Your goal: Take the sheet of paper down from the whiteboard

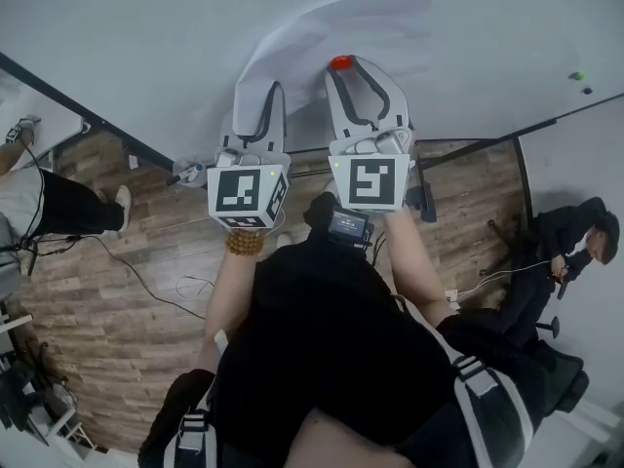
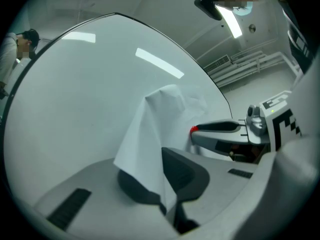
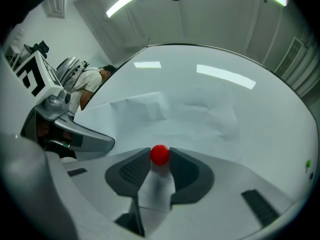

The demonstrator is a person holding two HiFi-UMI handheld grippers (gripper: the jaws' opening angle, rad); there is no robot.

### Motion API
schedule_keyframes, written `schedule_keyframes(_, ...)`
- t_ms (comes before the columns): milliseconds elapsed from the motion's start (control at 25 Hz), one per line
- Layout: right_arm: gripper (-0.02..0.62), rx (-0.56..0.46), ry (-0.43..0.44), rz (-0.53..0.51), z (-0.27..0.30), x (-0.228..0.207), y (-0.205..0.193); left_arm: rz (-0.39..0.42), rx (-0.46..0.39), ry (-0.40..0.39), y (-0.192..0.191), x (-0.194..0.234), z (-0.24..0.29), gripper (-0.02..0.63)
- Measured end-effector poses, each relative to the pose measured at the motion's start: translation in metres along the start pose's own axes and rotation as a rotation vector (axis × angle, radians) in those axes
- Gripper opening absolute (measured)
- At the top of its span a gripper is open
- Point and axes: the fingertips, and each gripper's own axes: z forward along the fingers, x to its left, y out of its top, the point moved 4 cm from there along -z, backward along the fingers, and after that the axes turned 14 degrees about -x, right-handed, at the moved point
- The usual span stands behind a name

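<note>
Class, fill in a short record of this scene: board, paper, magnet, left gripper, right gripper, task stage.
Board: white whiteboard, with the paper against it.
Paper: white sheet of paper, creased, one edge lifted off the board.
Magnet: small red round magnet on the sheet.
Left gripper: jaws shut on the sheet's lifted edge.
Right gripper: jaws shut on the magnet.
Stage: sheet not yet down.
</note>
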Motion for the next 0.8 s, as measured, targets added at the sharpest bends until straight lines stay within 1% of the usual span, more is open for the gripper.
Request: schedule_keyframes(800,0.115,0.002,-0.004,0.01,-0.0006,0.0002,-0.0009,-0.026,0.007,-0.002,-0.0011,0.0018,0.0019,0.011)
